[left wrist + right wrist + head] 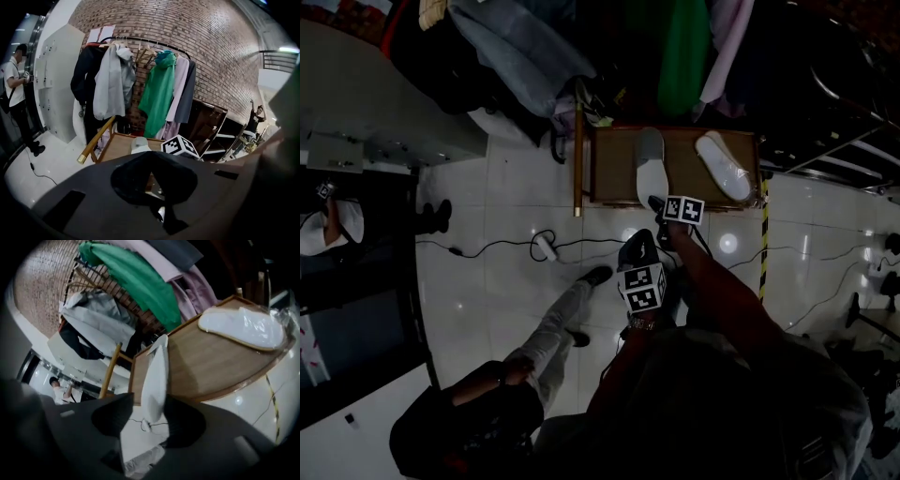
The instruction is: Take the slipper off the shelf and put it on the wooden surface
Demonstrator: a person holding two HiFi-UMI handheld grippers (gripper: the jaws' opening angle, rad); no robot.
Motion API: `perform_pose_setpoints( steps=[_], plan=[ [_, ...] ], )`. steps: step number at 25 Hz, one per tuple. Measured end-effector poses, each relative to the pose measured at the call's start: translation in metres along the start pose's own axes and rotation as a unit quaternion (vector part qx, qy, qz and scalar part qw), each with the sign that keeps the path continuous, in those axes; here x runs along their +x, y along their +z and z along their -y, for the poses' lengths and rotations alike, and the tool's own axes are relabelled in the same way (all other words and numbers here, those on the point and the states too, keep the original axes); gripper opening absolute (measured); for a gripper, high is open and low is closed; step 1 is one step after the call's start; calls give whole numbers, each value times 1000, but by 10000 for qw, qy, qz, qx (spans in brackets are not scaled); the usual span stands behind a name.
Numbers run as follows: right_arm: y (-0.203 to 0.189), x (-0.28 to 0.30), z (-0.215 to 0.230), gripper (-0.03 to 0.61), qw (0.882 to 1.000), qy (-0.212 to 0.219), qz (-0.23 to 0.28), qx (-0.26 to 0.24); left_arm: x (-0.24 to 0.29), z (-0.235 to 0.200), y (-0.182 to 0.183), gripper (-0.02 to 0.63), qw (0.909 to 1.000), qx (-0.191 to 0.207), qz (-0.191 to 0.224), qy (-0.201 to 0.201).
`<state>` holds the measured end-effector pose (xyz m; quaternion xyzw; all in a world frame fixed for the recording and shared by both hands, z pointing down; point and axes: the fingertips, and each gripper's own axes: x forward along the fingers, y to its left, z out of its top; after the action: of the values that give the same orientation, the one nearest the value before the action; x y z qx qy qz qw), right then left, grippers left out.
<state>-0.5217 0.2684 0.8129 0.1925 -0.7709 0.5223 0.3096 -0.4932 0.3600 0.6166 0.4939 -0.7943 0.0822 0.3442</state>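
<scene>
Two pale slippers lie on the wooden surface (614, 159): one at its middle (649, 169), the other at its right end (724, 167). My right gripper (657, 202) is at the near end of the middle slipper. In the right gripper view that slipper (157, 376) stands edge-on between the jaws of my right gripper (149, 401), which is open, with a gap showing on the left side. The second slipper (243, 324) rests flat further along the wood (211, 362). My left gripper (639, 251) hangs just behind over the floor, shut (151, 161) and empty.
A clothes rack with a green garment (159, 93) and grey coats stands behind the wooden surface. A wooden rail (578, 159) runs along its left side. A seated person's leg (553, 328) and a cable (546, 246) lie on the tiled floor. Dark shelving (844, 122) is at right.
</scene>
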Motion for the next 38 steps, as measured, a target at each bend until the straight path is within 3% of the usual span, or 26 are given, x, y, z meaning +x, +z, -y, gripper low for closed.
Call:
perform_pose_setpoints(
  steps=[1, 2, 6, 8, 10, 11, 13, 16, 23, 29, 38],
  plan=[
    [-4, 0, 4, 252, 9998, -111, -57, -125, 2, -1, 2, 3, 10000, 38, -8, -36],
    [-5, -4, 9, 292, 9994, -255, -61, -224, 5, -1, 3, 3, 10000, 67, -9, -71],
    [0, -40, 30, 365, 9957, -659, -9, -644, 25, 8, 11, 3, 9997, 113, 16, -224],
    [8, -67, 32, 364, 9935, -714, 69, -881, 32, 24, 19, 3, 9992, 139, 36, -382],
    [25, -102, 21, 337, 9909, -677, 335, -1112, 38, 44, 28, 3, 9984, 216, 2, -529],
    [34, -123, 13, 297, 9886, -663, 492, -1261, 41, 54, 32, 3, 9979, 266, -35, -583],
    [51, -170, -5, 147, 9806, -736, 805, -1627, 47, 75, 42, 3, 9968, 375, -104, -695],
    [71, -221, -41, 67, 9647, -809, 1245, -2177, 52, 96, 61, 3, 9948, 539, -105, -862],
    [103, -276, -76, 38, 9204, -1154, 1690, -3330, 36, 137, 94, 3, 9895, 807, 23, -1199],
    [118, -306, -84, 38, 9114, -1217, 1929, -3427, 30, 159, 104, 3, 9855, 1040, 81, -1338],
    [125, -316, -74, 38, 9107, -1210, 1992, -3411, 29, 179, 107, 3, 9820, 1192, 139, -1456]
  ],
)
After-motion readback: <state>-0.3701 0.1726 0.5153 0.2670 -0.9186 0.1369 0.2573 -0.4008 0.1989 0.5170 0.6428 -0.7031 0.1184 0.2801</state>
